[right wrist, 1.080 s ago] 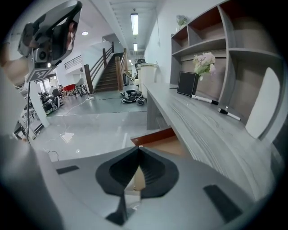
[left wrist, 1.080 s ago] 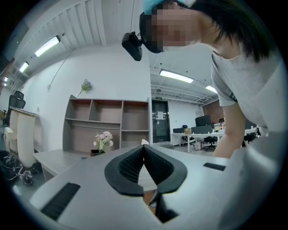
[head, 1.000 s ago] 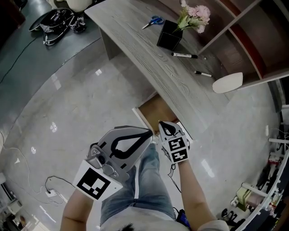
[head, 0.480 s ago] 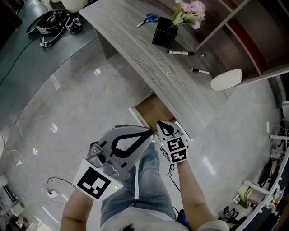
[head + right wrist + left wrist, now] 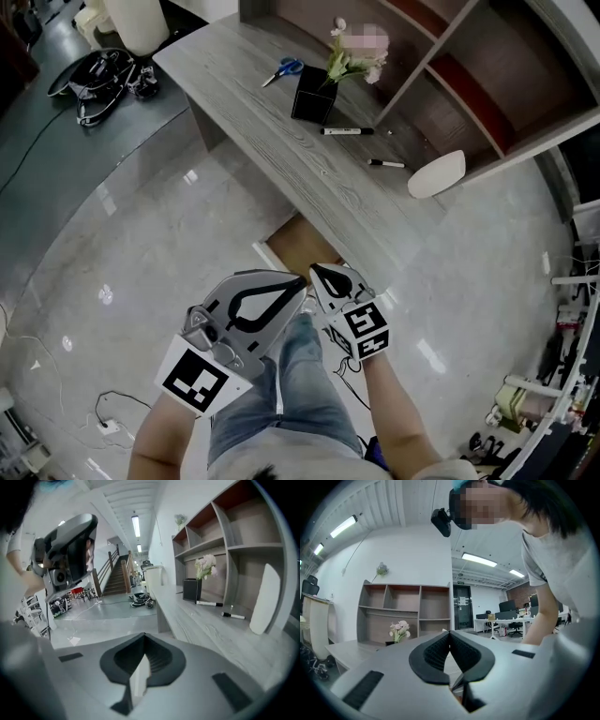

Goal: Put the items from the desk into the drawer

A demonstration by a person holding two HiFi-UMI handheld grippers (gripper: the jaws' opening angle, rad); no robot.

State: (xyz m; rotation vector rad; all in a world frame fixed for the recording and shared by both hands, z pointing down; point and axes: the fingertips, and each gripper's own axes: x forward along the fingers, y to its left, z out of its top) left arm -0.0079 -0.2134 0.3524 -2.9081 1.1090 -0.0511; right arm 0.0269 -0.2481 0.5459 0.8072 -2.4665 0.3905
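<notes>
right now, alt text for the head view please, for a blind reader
Seen from above, a person holds the left claw and right claw, both shut and empty, side by side near an open drawer under a grey wooden desk. On the desk lie scissors, a black pot of flowers, a marker, a second marker and a white oval object.
</notes>
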